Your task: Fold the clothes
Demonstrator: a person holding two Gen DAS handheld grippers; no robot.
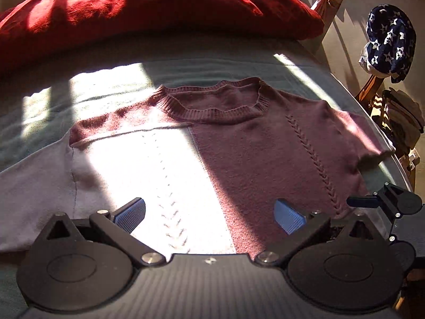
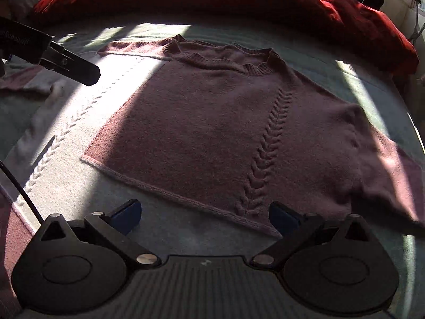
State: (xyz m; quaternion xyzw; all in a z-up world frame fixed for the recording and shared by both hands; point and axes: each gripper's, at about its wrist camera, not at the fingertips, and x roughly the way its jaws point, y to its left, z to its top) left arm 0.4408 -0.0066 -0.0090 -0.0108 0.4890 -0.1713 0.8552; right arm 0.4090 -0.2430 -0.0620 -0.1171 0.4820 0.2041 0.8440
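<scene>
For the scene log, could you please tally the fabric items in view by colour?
Mauve: 1, the knit sweater
Red: 1, the pillow
Grey-green: 1, the bed cover
Navy with white stars: 1, the hanging cloth
Total: 4

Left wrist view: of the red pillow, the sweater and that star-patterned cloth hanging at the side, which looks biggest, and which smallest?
1. Sweater
2. Red pillow, close to the sweater in apparent size; it lies farther back, so this order is unsure.
3. Star-patterned cloth, clearly smallest.
</scene>
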